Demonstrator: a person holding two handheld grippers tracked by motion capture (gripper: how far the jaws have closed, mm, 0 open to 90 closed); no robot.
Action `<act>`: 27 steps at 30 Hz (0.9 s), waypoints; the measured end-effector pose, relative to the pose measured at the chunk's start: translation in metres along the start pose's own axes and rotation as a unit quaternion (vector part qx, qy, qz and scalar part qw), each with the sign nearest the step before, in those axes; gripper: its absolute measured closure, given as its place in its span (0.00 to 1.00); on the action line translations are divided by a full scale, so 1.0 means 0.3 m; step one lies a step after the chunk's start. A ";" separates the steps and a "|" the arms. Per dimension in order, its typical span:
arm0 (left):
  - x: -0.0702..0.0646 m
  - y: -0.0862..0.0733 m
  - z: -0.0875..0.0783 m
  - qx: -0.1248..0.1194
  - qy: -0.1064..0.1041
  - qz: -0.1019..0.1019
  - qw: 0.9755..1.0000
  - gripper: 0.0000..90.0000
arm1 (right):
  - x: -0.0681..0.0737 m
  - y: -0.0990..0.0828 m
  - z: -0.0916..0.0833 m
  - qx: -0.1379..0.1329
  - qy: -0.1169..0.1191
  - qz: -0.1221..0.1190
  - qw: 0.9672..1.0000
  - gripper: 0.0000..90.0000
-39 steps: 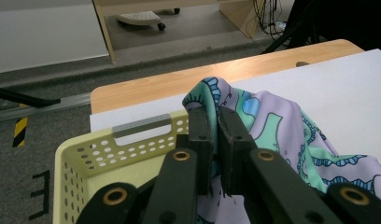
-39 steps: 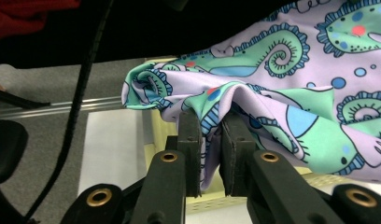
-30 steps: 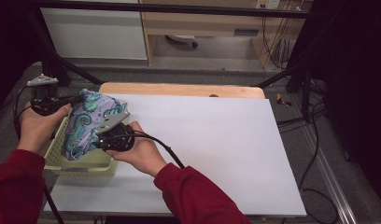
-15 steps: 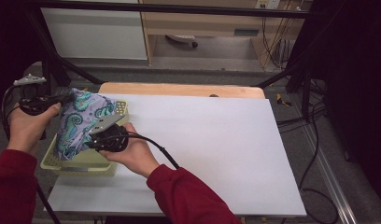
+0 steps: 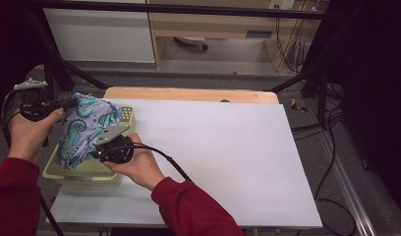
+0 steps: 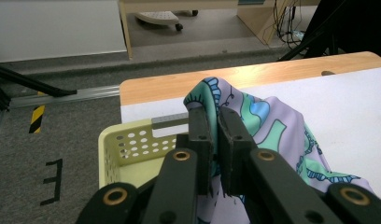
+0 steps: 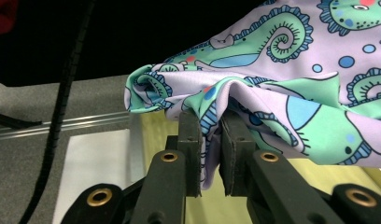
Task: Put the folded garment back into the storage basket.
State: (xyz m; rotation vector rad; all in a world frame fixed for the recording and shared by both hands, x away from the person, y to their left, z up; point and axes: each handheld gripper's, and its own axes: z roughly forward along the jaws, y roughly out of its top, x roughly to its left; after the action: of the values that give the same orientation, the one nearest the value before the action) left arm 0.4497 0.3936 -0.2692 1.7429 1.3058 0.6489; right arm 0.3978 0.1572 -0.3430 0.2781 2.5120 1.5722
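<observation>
Both claws are clamped on the same seahorse-print cloth (image 5: 88, 129), which is bunched up and lifted above the yellow perforated basket (image 5: 126, 114) at the left end of the surface (image 5: 228, 147).

Left claw (image 6: 215, 135): jaws nearly together with a fold of the cloth pinched between them. High view puts this claw (image 5: 66, 104) at the cloth's far left corner, held in the left hand (image 5: 27, 132), off the surface's left edge. Its grey three-cornered plate (image 5: 29, 83) sits on top. From its own camera the cloth hangs down and to the right of the jaws, over the basket (image 6: 128, 144), whose rim and hole-pattern wall show just left of the jaws.

Right claw (image 7: 210, 140): jaws close together, a bunched edge of the cloth (image 7: 282, 93) gripped between them; the fabric fans up and to the right. High view shows it (image 5: 98, 153) at the near side of the cloth, over the basket, in the right hand (image 5: 137, 167), with its cable (image 5: 169, 160) trailing back along the red sleeve (image 5: 198, 211).

The cloth is stretched loosely between the two grips, lilac ground with green and blue seahorse figures. Cannot tell whether its lower part touches the basket. The white top is laid over a wooden board (image 5: 188, 93) whose far edge shows beyond it.
</observation>
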 end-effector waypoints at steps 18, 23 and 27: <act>0.004 -0.016 0.035 0.012 0.016 0.004 1.000 0.94 | -0.030 -0.070 0.002 -0.004 -0.008 0.020 1.000 0.89; 0.012 -0.019 0.039 0.016 0.019 0.003 1.000 0.94 | -0.037 -0.076 0.004 -0.003 -0.009 0.023 1.000 0.89; 0.017 -0.021 0.040 0.017 0.021 0.002 1.000 0.94 | -0.031 -0.077 0.006 -0.002 -0.008 0.020 1.000 0.89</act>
State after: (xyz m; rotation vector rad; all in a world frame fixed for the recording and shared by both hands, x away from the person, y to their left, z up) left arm 0.4576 0.3952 -0.2812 1.7687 1.3491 0.6736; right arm 0.4055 0.1467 -0.3641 0.3403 2.5063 1.5838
